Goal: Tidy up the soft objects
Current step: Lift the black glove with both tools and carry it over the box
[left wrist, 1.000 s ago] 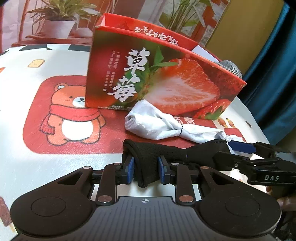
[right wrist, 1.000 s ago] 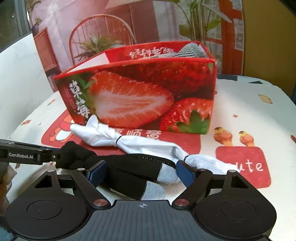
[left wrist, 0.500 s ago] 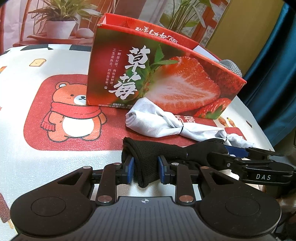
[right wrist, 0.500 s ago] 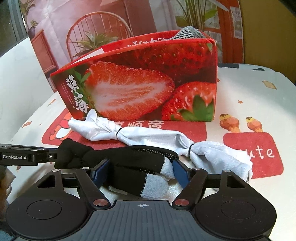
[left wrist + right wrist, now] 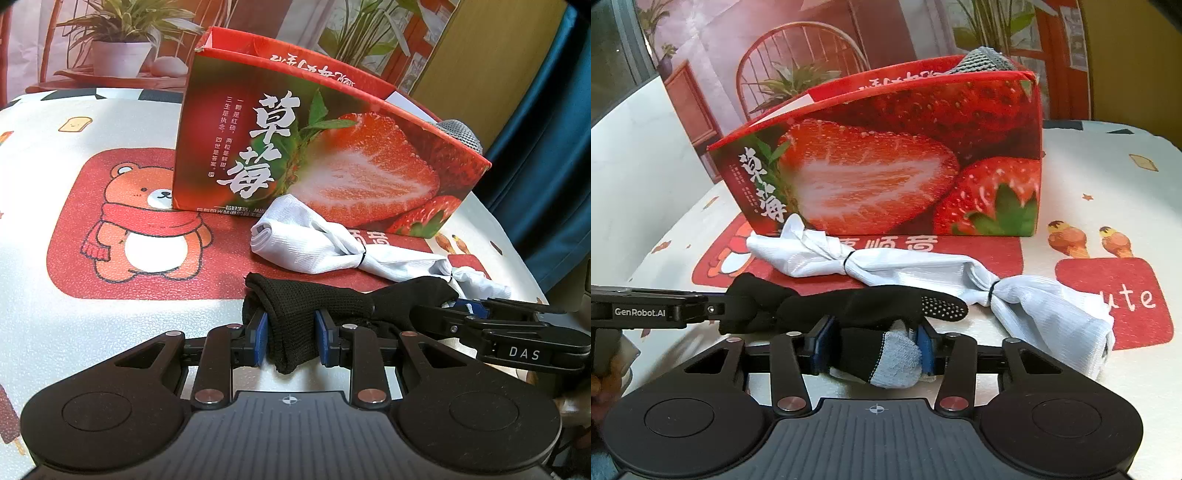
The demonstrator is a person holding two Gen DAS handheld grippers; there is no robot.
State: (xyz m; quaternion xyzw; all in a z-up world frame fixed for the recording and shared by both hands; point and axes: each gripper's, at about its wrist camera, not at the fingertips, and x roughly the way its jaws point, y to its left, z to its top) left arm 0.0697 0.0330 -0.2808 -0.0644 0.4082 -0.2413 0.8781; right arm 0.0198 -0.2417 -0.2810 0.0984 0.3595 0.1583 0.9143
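Observation:
A black sock [image 5: 314,306] with a grey toe [image 5: 897,360] lies across the table in front of a red strawberry box [image 5: 325,155]. My left gripper [image 5: 290,334] is shut on its cuff end. My right gripper [image 5: 873,349] is shut on its toe end; it also shows at the right of the left wrist view [image 5: 476,314]. A white cloth [image 5: 886,266], tied with two black bands, lies between the sock and the box [image 5: 886,177]. A grey knit item [image 5: 986,61] sticks out of the box's top.
The table [image 5: 92,295] has a cartoon cover with a bear print [image 5: 147,221]. A potted plant [image 5: 122,48] stands behind the box. A blue curtain [image 5: 546,177] hangs at the right.
My right gripper has closed from wide open onto the sock's grey toe end. The left gripper keeps its hold on the cuff.

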